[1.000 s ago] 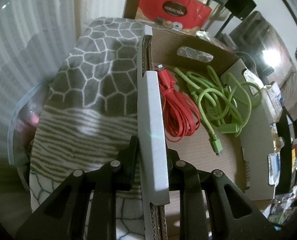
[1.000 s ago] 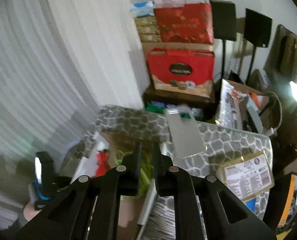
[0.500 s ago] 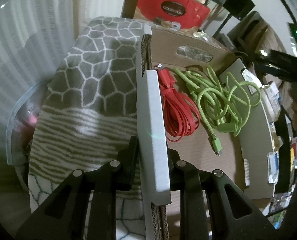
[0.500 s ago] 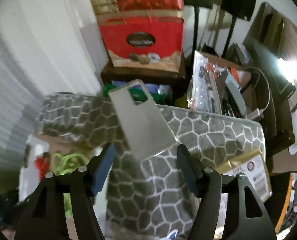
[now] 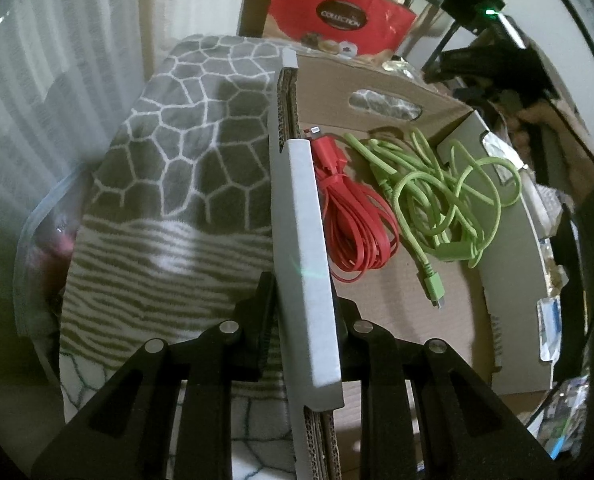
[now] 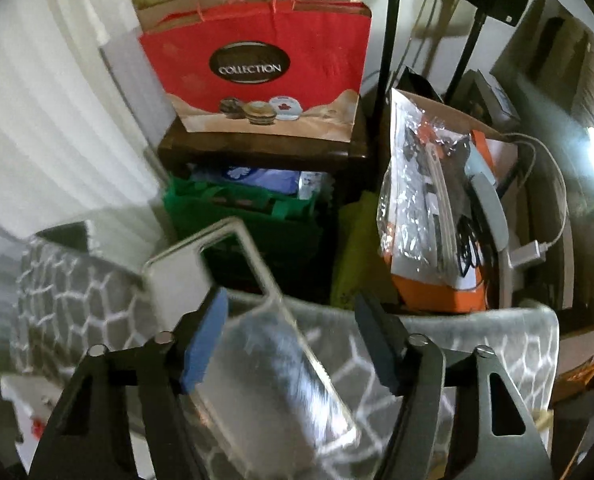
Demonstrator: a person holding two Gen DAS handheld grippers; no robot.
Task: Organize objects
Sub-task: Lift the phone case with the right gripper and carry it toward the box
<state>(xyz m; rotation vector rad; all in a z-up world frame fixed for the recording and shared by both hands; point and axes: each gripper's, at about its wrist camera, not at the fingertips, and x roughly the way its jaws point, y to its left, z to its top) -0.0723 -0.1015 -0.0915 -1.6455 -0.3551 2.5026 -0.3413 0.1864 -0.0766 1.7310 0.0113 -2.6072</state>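
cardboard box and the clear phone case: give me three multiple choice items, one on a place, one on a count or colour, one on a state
1. Where does the red cable lie?
A. inside the cardboard box
B. on the patterned blanket
C. in the green bag

2. How many cable bundles are in the box?
A. one
B. two
C. four

3. What is the left gripper doing?
A. hanging open over the blanket
B. gripping a cable
C. clamped on the box's side wall

Answers:
1 A, it rests on the box floor beside the green cable.
2 B, one red and one green.
3 C, both fingers press the white-faced wall between them.
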